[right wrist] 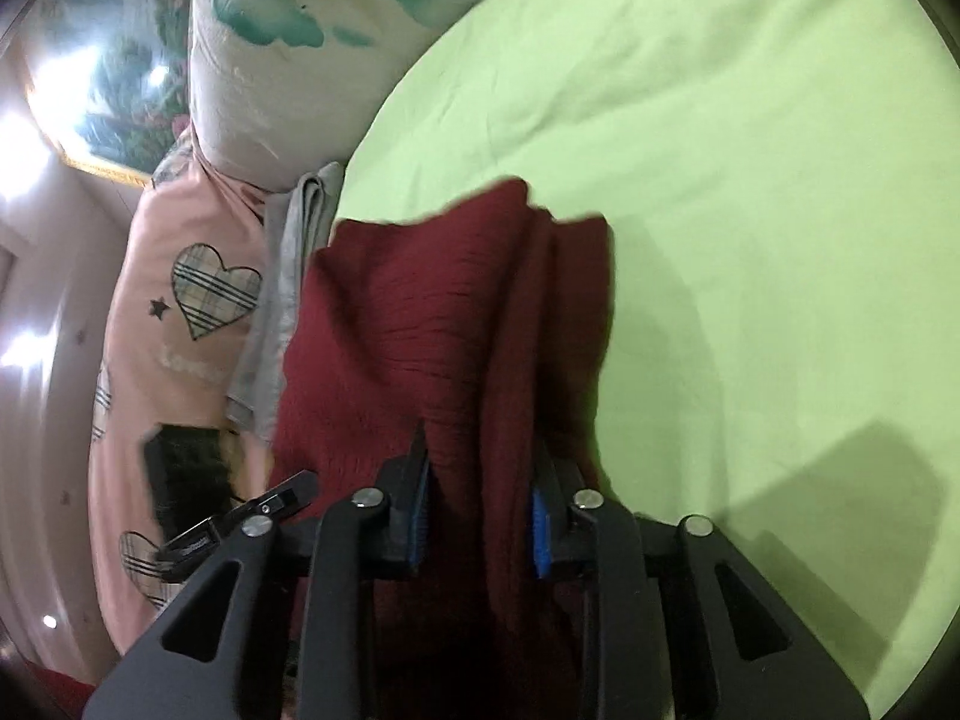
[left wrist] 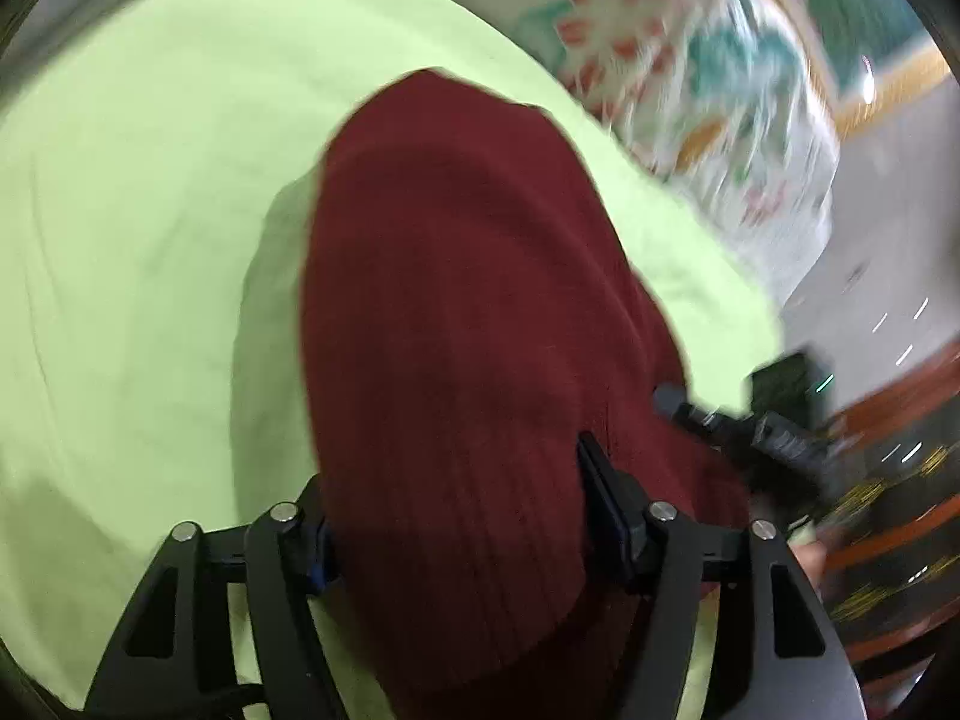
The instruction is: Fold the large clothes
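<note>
A dark red ribbed garment hangs bunched over the light green bed sheet and casts a shadow on it. My left gripper is shut on a thick fold that fills the gap between its fingers. In the right wrist view the same garment runs forward from my right gripper, which is shut on a narrower gathered fold between its blue pads. The right gripper shows blurred at the garment's right edge in the left wrist view. A black part of the left gripper shows low on the left.
A floral quilt or pillow lies at the head of the green sheet. Beside the garment lie a pink cloth with plaid hearts and a folded grey cloth. Floor and dark wooden furniture are beyond the bed's edge.
</note>
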{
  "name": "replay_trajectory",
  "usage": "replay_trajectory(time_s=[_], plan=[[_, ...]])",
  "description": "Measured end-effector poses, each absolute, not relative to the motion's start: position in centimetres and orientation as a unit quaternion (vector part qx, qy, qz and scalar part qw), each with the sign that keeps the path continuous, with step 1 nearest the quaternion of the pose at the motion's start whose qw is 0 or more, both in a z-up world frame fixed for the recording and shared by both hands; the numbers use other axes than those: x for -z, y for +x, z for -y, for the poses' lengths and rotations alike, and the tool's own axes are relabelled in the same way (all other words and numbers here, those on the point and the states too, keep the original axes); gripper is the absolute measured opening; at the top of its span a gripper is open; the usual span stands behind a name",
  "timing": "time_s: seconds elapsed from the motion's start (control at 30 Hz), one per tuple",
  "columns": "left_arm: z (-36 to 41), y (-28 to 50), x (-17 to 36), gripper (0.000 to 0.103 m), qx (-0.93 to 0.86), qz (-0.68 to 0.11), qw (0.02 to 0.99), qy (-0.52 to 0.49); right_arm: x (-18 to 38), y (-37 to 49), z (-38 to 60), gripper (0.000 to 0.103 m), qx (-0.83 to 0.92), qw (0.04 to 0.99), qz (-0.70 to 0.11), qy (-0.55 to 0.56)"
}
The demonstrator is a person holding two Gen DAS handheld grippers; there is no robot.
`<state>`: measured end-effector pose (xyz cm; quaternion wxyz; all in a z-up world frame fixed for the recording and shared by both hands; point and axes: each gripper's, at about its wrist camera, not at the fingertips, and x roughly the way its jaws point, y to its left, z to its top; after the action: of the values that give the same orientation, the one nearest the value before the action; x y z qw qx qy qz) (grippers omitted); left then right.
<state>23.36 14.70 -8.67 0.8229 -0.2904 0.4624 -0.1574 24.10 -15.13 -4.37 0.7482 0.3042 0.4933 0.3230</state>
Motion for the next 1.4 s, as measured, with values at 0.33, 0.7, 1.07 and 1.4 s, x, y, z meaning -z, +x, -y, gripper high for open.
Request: replay_trajectory(time_s=[0.33, 0.7, 1.07, 1.4], plan=[[-14.5, 17.5, 3.1, 0.071, 0.119, -0.419, 0.875, -0.21, -2.0, 20.5, 15.5, 0.034, -0.27, 0.823, -0.447, 0.226], [-10.3, 8.2, 1.7, 0.074, 0.097, -0.396, 0.91, -0.07, -1.5, 13.0, 14.0, 0.034, -0.28, 0.829, -0.442, 0.196], [-7.2, 10.8, 6.8, 0.052, -0.019, -0.441, 0.897, -0.009, 0.4, 14.9, 15.2, 0.004, -0.226, 0.846, -0.458, 0.154], [-9.5, 6.8, 3.7, 0.034, 0.085, -0.431, 0.896, -0.055, 0.3, 13.6, 16.5, 0.012, -0.211, 0.841, -0.469, 0.166]])
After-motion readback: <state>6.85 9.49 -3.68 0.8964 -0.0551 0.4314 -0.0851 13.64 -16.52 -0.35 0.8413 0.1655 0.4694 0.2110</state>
